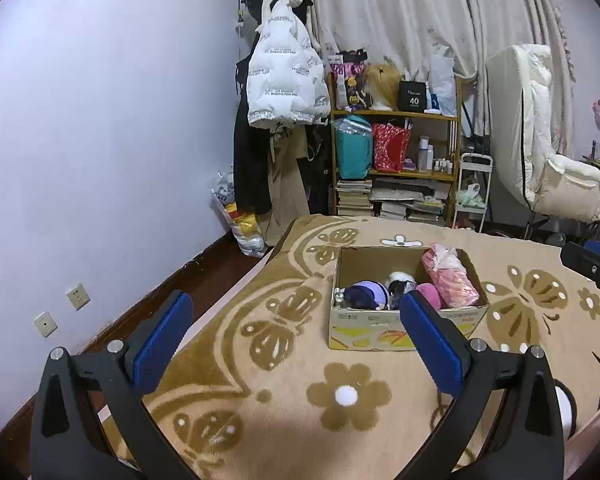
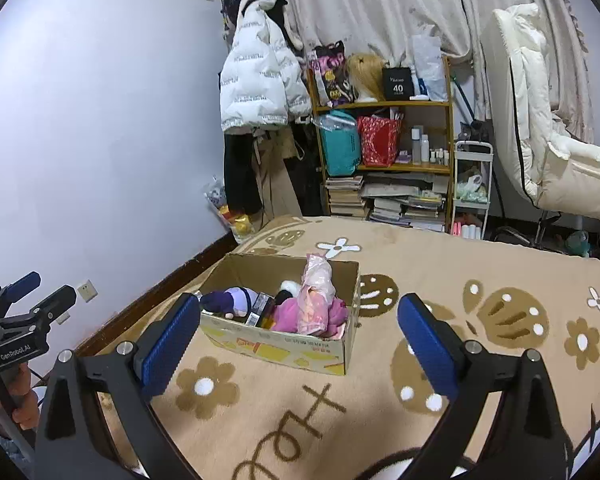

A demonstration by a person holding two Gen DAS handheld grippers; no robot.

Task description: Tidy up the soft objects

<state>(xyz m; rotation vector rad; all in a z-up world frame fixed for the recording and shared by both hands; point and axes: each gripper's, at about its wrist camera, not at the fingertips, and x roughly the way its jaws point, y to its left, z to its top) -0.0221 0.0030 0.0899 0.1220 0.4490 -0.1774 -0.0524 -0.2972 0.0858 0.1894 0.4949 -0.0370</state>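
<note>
Ahead of both wide-spread, empty jaws, the open brown cardboard box [image 1: 404, 320] of plush toys sits on the beige flowered blanket [image 1: 284, 400]; left gripper [image 1: 296, 344] looks nearer than right gripper [image 2: 300, 344].

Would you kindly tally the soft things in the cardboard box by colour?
Purple: 1, purple plush
Pink: 2, pink plush and pink bagged item
Black-and-white: 1, black-and-white plush
Total: 4 visible in the cardboard box; others may be hidden.
</note>
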